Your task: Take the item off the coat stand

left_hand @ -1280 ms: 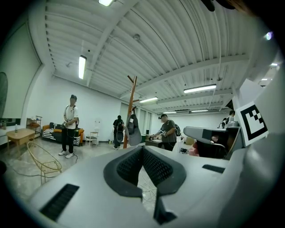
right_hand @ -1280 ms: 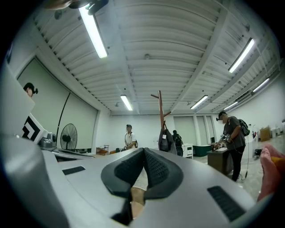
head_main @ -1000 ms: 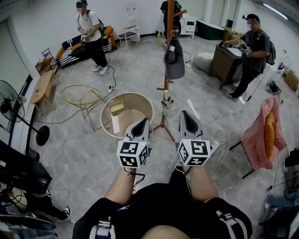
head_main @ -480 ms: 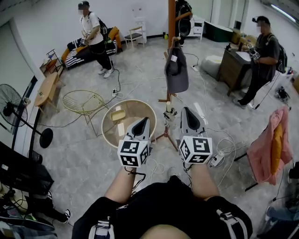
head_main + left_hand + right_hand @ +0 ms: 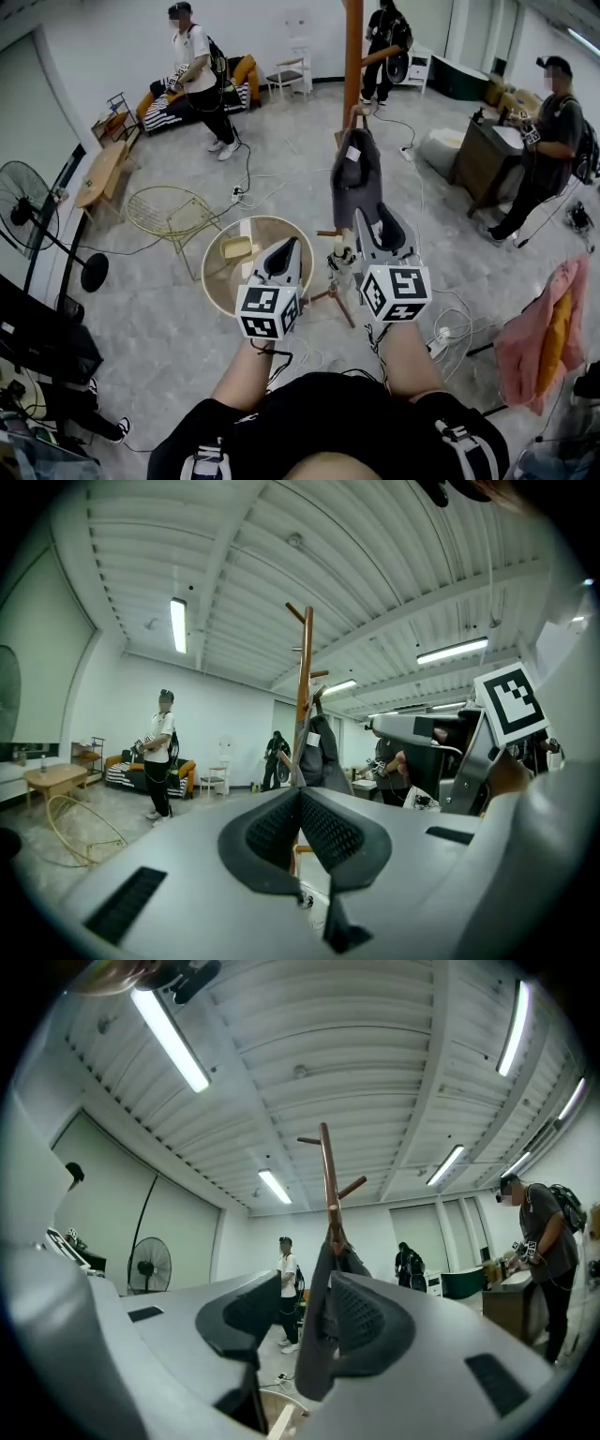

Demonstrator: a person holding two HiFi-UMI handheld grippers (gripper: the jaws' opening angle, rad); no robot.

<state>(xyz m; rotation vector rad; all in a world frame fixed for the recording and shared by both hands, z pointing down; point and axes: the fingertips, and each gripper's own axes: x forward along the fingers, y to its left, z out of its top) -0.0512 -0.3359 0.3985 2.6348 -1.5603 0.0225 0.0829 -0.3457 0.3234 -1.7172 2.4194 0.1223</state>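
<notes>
Head view: grey cap (image 5: 356,173) on coat stand (image 5: 352,47) between right gripper's (image 5: 377,223) just-opened fingers; left gripper's (image 5: 283,251) closed, round table (image 5: 214,281) below.

Gold wire chair (image 5: 169,211) beside a round wooden tray (image 5: 208,272) (black pedestal fan (image 5: 24,208) at far left)

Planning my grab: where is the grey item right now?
Head view, centre: the grey item hangs from a peg on the wooden coat stand, up and to the right of the round table.
</notes>
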